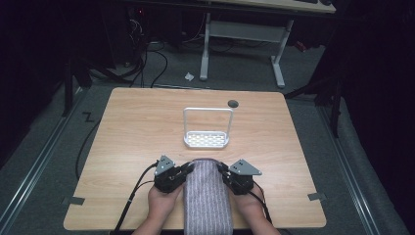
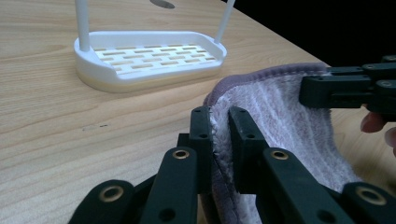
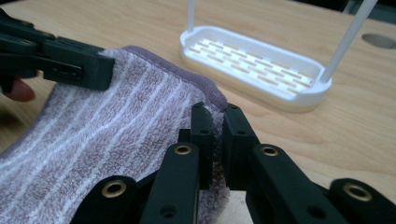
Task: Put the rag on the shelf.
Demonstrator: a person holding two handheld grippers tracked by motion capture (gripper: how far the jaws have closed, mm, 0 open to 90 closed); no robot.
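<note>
Towel gripped at both far corners, not yet on the rack.
Your left hand-held gripper (image 2: pixel 220 126) and right hand-held gripper (image 3: pixel 218 122) are each clamped on the towel (image 1: pixel 207 196); the rack (image 1: pixel 207 140) at frame centre stands bare.

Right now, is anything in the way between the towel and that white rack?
Nothing visible. The left gripper and right gripper each pinch a far corner of the towel, and only bare table lies between its far edge and the white rack.
</note>
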